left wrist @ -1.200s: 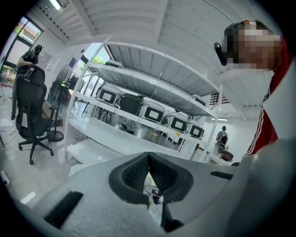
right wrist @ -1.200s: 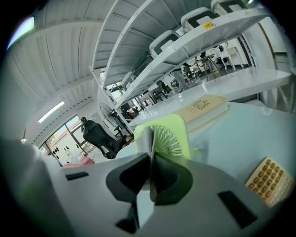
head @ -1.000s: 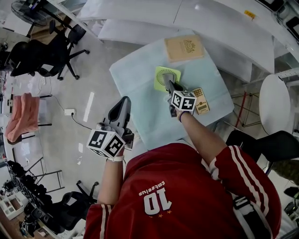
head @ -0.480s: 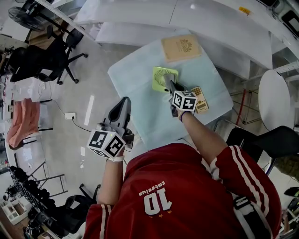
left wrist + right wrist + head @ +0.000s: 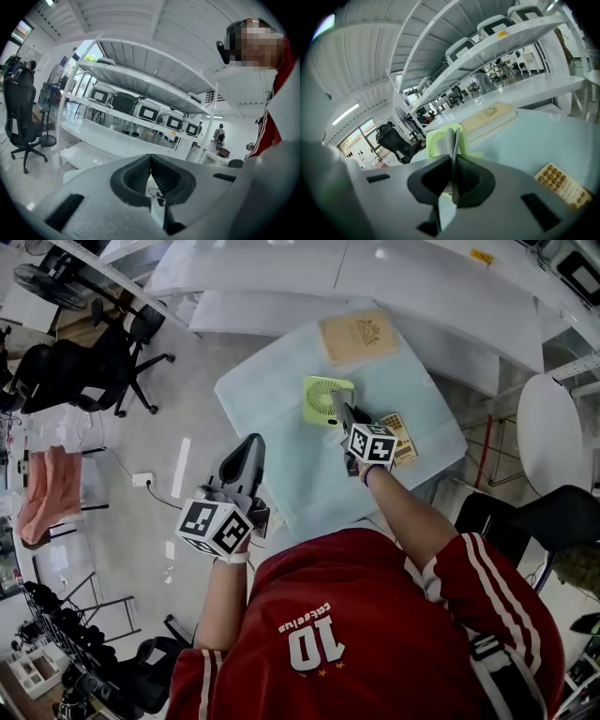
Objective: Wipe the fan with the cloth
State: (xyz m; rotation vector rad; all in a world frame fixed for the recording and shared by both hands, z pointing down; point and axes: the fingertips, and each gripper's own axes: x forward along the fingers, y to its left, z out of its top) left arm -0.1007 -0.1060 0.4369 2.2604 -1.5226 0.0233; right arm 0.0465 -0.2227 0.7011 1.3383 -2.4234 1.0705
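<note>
Right claw: clamped on a thin grey cloth; tip right at the fan's near edge
Left claw: pads pressed together, nothing in them; held off the table's left side, over the floor, well apart from the fan
Fan: small green one, flat on the pale blue table cover; cloth looks up against it
Other stuff: tan book behind the fan; tan keypad thing just beside the right claw
</note>
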